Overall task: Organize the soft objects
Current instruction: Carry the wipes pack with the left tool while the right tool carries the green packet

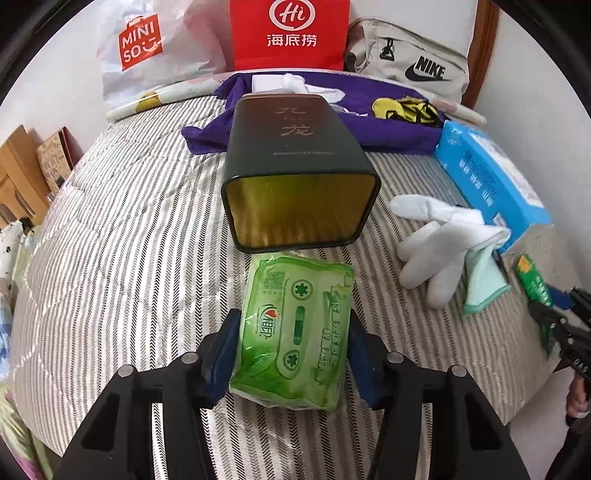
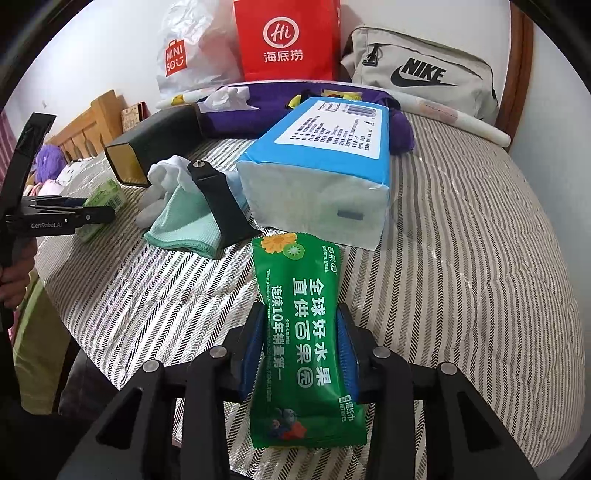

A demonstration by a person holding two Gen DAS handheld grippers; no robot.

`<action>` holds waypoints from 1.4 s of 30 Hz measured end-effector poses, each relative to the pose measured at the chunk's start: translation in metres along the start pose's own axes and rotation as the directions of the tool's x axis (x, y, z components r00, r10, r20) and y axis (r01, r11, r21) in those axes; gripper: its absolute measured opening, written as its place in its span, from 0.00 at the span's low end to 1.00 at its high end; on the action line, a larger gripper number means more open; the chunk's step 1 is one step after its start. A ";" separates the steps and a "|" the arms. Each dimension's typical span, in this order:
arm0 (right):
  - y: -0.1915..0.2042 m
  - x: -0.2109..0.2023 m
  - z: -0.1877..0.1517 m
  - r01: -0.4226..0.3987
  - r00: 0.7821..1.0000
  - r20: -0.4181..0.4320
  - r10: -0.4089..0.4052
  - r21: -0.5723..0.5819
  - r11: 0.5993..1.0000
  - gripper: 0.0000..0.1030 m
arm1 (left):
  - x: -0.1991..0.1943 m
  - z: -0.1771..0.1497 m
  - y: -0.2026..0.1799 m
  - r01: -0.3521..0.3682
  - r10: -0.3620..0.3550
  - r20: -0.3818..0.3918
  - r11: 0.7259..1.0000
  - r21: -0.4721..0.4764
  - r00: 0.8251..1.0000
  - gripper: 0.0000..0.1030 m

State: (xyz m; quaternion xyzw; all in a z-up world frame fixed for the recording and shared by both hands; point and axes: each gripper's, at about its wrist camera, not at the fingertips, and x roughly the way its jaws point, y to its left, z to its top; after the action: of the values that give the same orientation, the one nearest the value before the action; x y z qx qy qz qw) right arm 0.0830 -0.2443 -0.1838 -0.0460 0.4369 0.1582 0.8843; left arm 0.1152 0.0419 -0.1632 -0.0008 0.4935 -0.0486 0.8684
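The left gripper [image 1: 293, 347] is pinching a light green tissue pack [image 1: 293, 332] between its blue pads, which are pressing on the pack's two long sides. The pack's long axis is running straight ahead along the fingers, its far end pointing at the open mouth of a dark green tin [image 1: 299, 177] lying on its side just beyond the fingertips, on the striped bedspread [image 1: 129, 221]. The tin's long axis is also running away from the gripper, its gold-lined opening facing back toward it. Ahead and to the right of the left gripper, a white glove [image 1: 439, 236] is lying on a mint cloth [image 1: 484, 280], with a blue tissue box [image 1: 491, 173] just beyond them.

The right gripper [image 2: 301, 343] is clamping a dark green wet-wipes packet [image 2: 306, 332] across its narrow width. The packet's long axis is lying along the fingers, its printed face up, its far end pointing forward and nearly touching the near end of the blue tissue box. The near end is sticking out back past the pads. Left of the packet's far end, a black stand [image 2: 221, 206] is resting on the mint cloth.

Farther off, a purple cloth [image 1: 388, 110] is spreading across the bed, and behind it a Miniso bag [image 1: 147, 48], a red paper bag [image 1: 290, 33] and a beige Nike pouch [image 1: 410, 59] are leaning by the wall.
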 end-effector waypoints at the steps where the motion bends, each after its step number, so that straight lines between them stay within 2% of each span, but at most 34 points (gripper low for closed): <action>1: -0.001 -0.001 0.000 -0.006 1.000 -0.004 0.006 0.005 1.000 0.34 | -0.001 0.000 0.000 0.009 -0.009 0.000 1.000 -0.005 1.000 0.48; 12: 0.004 -0.025 0.005 -0.032 0.999 0.015 0.032 0.016 0.999 0.34 | -0.025 0.007 0.005 0.041 -0.041 0.002 0.999 -0.025 0.999 0.48; 15: 0.006 -0.034 0.012 -0.063 0.998 0.032 0.062 0.014 0.998 0.34 | -0.035 0.011 0.010 0.064 -0.063 0.020 0.997 -0.042 0.998 0.48; 19: 0.012 -0.051 0.025 -0.135 0.986 0.095 0.137 -0.021 0.991 0.34 | -0.046 0.020 0.013 0.098 -0.096 0.046 0.994 -0.048 0.994 0.48; 27: 0.019 -0.068 0.063 -0.164 0.973 0.153 0.175 -0.077 0.983 0.34 | -0.063 0.050 0.012 0.104 -0.100 0.077 0.994 -0.042 0.992 0.48; 33: 0.019 -0.061 0.099 -0.152 0.974 0.158 0.165 -0.093 0.984 0.34 | -0.067 0.075 0.013 0.126 -0.121 0.089 0.991 -0.048 0.989 0.48; 42: 0.005 -0.041 0.157 -0.169 0.970 0.168 0.176 -0.055 0.984 0.34 | -0.056 0.114 0.010 0.112 -0.108 0.096 0.993 -0.037 0.990 0.49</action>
State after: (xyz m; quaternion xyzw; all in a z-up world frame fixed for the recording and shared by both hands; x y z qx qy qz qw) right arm 0.1777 -0.2153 -0.0550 -0.0118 0.3578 0.2464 0.9006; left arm 0.1856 0.0510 -0.0571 -0.0485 0.4525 -0.0858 0.8863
